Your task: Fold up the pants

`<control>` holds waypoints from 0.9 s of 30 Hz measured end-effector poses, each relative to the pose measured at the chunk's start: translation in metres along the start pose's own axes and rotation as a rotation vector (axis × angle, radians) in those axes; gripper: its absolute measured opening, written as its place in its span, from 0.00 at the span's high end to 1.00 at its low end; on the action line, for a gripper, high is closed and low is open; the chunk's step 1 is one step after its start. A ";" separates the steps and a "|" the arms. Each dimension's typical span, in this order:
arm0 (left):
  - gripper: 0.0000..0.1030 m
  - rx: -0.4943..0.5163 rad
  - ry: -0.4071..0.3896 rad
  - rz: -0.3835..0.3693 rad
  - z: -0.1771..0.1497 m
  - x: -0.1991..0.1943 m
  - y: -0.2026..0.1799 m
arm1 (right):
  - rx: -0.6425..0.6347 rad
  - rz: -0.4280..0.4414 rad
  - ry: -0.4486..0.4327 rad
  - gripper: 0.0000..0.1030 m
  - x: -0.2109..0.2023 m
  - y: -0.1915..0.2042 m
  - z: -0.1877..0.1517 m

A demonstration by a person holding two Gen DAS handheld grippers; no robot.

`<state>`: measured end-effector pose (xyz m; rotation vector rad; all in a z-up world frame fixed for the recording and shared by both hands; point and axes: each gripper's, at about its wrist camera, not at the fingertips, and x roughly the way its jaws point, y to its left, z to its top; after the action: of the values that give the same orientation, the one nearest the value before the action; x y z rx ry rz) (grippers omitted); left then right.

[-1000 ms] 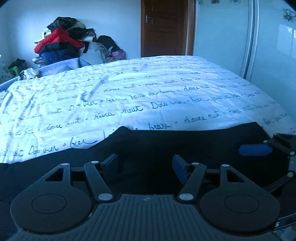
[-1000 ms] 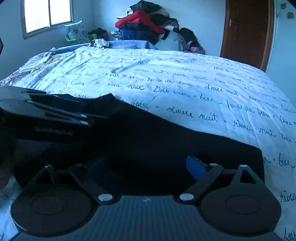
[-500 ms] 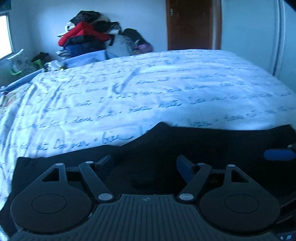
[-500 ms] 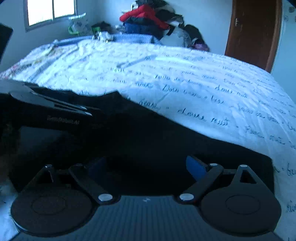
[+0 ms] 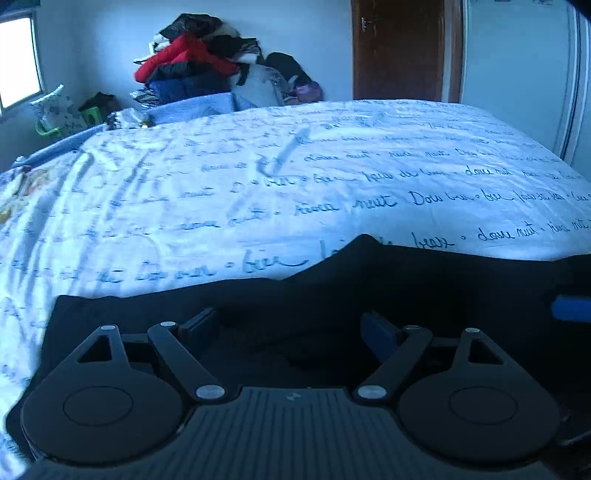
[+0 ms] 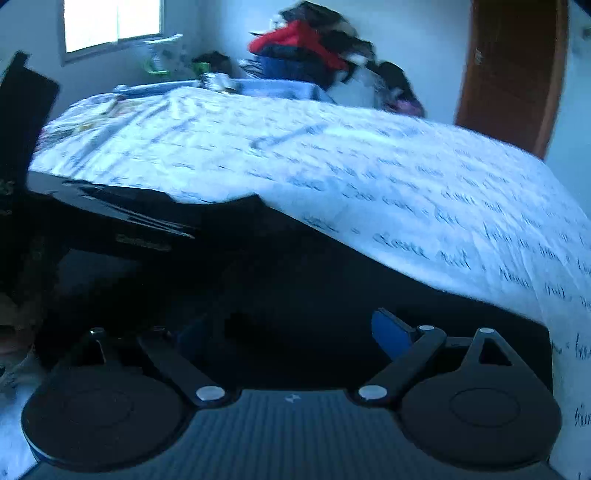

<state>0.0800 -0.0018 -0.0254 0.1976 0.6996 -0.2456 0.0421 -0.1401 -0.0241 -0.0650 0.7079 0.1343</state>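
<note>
The black pants [image 5: 332, 291] lie flat on the near part of the bed, folded into a wide dark band; they also show in the right wrist view [image 6: 332, 280]. My left gripper [image 5: 291, 328] is open, low over the pants with its fingers spread apart. My right gripper [image 6: 291, 328] is open too, low over the right part of the pants. One blue pad of the right gripper [image 5: 570, 308] shows at the right edge of the left wrist view. The left gripper's black body [image 6: 110, 225] shows at the left of the right wrist view.
The bed has a white sheet with dark handwriting print [image 5: 332, 177]. A pile of clothes [image 5: 207, 74] sits beyond the far side. A brown door [image 5: 399, 48] is at the back, a window [image 6: 110, 22] at the left, white wardrobe doors [image 5: 517, 74] at the right.
Both grippers have swung to the left over the pants; the views now show more of the bed's left side and the window. Both stay open. The pants have not visibly moved.
</note>
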 end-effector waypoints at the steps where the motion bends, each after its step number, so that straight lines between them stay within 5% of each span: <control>1: 0.17 -0.012 -0.001 0.006 -0.001 -0.005 0.004 | -0.012 0.028 0.002 0.09 -0.001 0.004 0.001; 4: 0.15 -0.074 -0.001 0.011 -0.012 -0.021 0.027 | -0.037 0.097 0.031 0.09 0.007 0.014 0.000; 6: 0.15 -0.119 0.007 0.019 -0.022 -0.034 0.047 | -0.077 0.069 0.066 0.09 0.016 0.022 -0.004; 11: 0.15 -0.232 0.017 0.104 -0.048 -0.063 0.110 | -0.085 0.088 -0.014 0.09 0.002 0.047 0.013; 15: 0.17 -0.391 0.037 0.112 -0.064 -0.084 0.168 | -0.223 0.189 -0.066 0.09 0.003 0.103 0.026; 20: 0.20 -0.455 0.040 0.200 -0.080 -0.100 0.208 | -0.456 0.278 -0.149 0.10 0.009 0.185 0.023; 27: 0.45 -0.682 0.060 0.071 -0.101 -0.102 0.250 | -0.631 0.292 -0.177 0.51 0.032 0.248 0.024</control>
<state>0.0149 0.2783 -0.0103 -0.4217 0.7977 0.0756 0.0460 0.1112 -0.0300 -0.5478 0.4726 0.6339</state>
